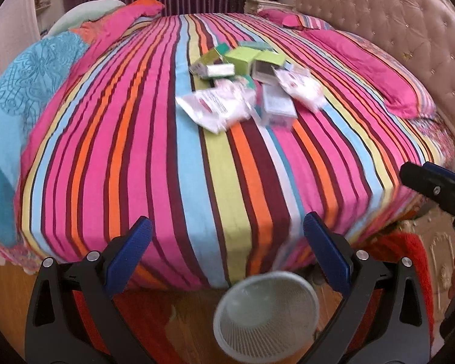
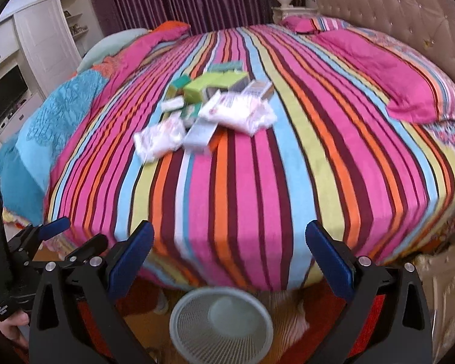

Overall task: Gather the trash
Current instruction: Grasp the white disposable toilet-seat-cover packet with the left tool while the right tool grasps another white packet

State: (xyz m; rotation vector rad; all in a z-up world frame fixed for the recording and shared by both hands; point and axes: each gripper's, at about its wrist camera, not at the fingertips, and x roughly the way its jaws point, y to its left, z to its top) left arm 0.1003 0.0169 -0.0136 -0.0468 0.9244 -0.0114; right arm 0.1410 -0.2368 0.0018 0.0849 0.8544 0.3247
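Trash, a loose heap of crumpled white plastic wrappers and small green and white cardboard boxes (image 1: 245, 88), lies on the far middle of the bed, on a bedspread of pink, orange, blue, yellow-green and dark red stripes (image 1: 173, 163). It is well apart from both grippers and beyond their fingertips: in the left wrist view it sits far ahead, slightly right of the centre line between the jaws; in the right wrist view the same heap (image 2: 209, 112) sits far ahead and a little left of centre. The left black gripper with blue finger pads (image 1: 227, 242) has its jaws spread wide and holds nothing. The right black gripper with blue finger pads (image 2: 229, 244) is likewise wide open and empty. Each gripper shows at the edge of the other's view, the right one at the right edge and the left one at the left edge.

The nearest pieces are two white film packets with red print and a pale box lying flat; behind them stand open lime-green cartons and a teal box. Motion blur hides the lettering.

A round white mesh wastebasket (image 1: 265, 315) stands on the floor at the near foot of the bed, below and between the jaws in both views (image 2: 221, 323). Pink pillows (image 1: 376, 69) lie along the right side by the beige tufted headboard (image 1: 394, 21), and a turquoise blanket (image 1: 27, 91) lies on the left
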